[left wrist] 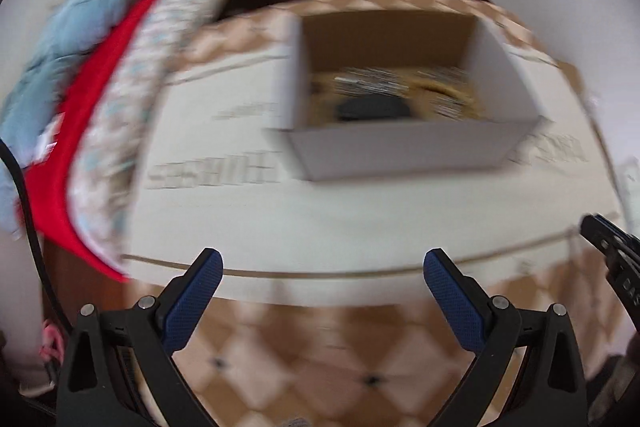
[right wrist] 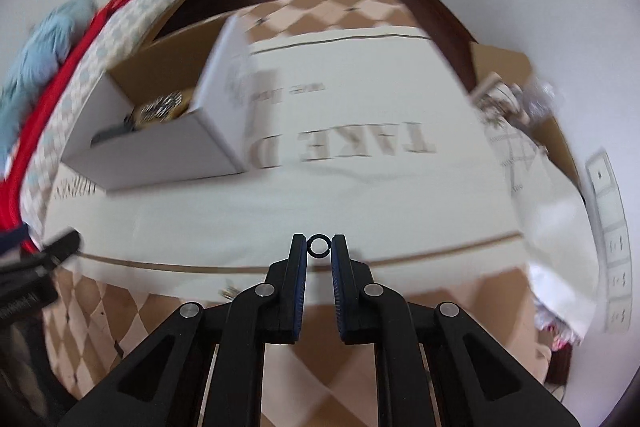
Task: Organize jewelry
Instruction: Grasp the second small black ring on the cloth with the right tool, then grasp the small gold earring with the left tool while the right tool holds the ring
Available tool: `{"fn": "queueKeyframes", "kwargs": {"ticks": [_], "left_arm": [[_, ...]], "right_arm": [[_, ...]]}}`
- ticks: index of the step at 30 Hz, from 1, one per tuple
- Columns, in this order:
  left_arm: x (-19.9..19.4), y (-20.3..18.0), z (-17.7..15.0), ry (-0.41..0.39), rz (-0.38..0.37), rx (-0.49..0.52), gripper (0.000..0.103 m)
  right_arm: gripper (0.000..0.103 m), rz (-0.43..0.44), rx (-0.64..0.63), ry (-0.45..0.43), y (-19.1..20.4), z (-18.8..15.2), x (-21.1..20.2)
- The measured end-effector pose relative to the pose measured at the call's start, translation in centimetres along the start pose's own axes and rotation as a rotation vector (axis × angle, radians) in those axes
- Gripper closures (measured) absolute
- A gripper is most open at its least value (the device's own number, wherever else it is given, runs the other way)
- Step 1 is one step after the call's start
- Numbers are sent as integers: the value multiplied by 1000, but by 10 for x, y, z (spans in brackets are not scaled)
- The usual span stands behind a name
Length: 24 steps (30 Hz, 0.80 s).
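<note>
The small black ring (right wrist: 319, 246) sits pinched at the very tips of the right tongs (right wrist: 319, 247), held above the near edge of the white printed sheet (right wrist: 360, 187) that covers the worktop. It looks light, hard and stiff, and probably smooth, so it is likely to slip or flick out if the squeeze loosens or the tips twist. There appears to be a small gap in the band on its right side, against one pad, though this is too fine to be sure of. The present hold, across the outer rim from two sides, seems the sensible one for a thing this small; only the tips bear on it, so the margin is thin.

Being round, the ring has no long axis. Its opening faces the right wrist camera, so its flat plane stands roughly upright and square to the line of the tongs.

The white cardboard box (right wrist: 160, 151) stands to the far left in the right wrist view, open at the top, with blurred gold and sparkly pieces (right wrist: 162, 107) and something dark inside. It is well apart from the ring. More small items (right wrist: 516, 99) lie at the far right, too blurred to name.

The left tongs (left wrist: 322, 275) are spread wide with nothing between them, facing the box (left wrist: 404, 147) from the near side.
</note>
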State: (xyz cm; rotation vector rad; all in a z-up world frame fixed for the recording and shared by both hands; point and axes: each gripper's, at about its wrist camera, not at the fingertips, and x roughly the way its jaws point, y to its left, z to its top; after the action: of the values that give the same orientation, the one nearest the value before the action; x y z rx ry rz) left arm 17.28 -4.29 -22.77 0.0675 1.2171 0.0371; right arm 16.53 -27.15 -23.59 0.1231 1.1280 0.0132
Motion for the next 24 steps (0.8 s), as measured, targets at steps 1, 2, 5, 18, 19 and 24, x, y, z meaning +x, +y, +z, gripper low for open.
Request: {"fn": "queueKeyframes", "kwargs": {"ticks": [1, 2, 5, 18, 19, 24], "left_arm": [[1, -10, 0, 13, -30, 13, 1], [4, -26, -2, 32, -75, 32, 1], [11, -61, -6, 68, -166, 77, 1], [22, -108, -13, 24, -173, 171, 83], [22, -107, -13, 21, -177, 170, 91], [24, -106, -12, 8, -190, 168, 96]], "right_arm": [[90, -7, 23, 2, -11, 0, -2], [90, -15, 37, 4, -19, -2, -3], [90, -45, 80, 15, -40, -8, -5], [90, -73, 155, 15, -73, -27, -9], [90, -72, 153, 14, -72, -27, -10], [90, -65, 142, 1, -66, -24, -14]]}}
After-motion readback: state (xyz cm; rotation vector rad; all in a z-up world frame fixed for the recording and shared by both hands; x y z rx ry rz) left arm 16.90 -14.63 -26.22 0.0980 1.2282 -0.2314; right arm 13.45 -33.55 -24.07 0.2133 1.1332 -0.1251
